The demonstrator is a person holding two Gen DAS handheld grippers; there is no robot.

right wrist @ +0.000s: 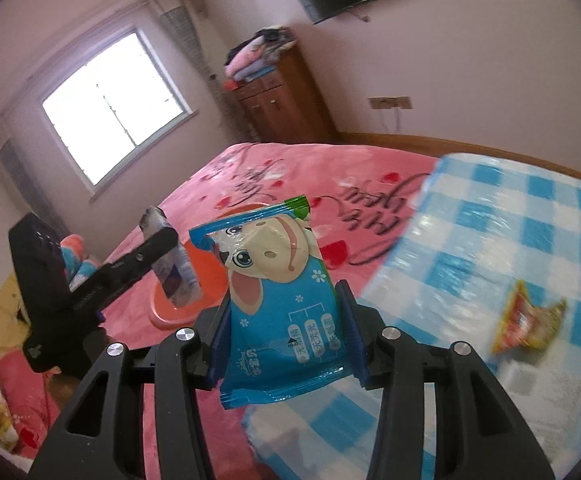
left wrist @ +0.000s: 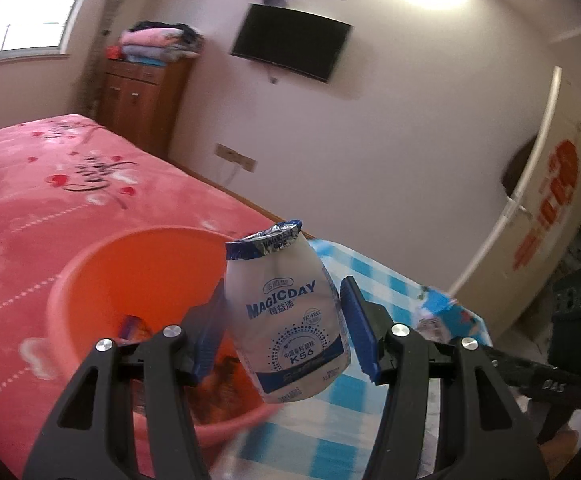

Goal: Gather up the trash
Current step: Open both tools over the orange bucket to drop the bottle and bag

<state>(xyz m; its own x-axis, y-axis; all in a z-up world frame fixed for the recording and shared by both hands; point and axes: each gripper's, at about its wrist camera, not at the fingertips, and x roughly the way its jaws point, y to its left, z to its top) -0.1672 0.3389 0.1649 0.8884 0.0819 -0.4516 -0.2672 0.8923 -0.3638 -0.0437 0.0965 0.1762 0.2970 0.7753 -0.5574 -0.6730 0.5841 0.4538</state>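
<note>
Red wrapper (right wrist: 528,320) shows only beside right gripper (right wrist: 282,312).

The little white bottle (left wrist: 290,316) looks like soft, dented plastic with a crinkled foil lid, and the blue snack packet (right wrist: 286,300) is glossy plastic film that catches the light. The orange basin (left wrist: 142,280) is smooth, shiny plastic, sitting on a fuzzy pink blanket (left wrist: 50,184), next to a slick blue-checked cover (right wrist: 510,240). Both grippers' frames are matt black plastic with bright metal screws and ribbed blue pads (left wrist: 356,320).
</note>
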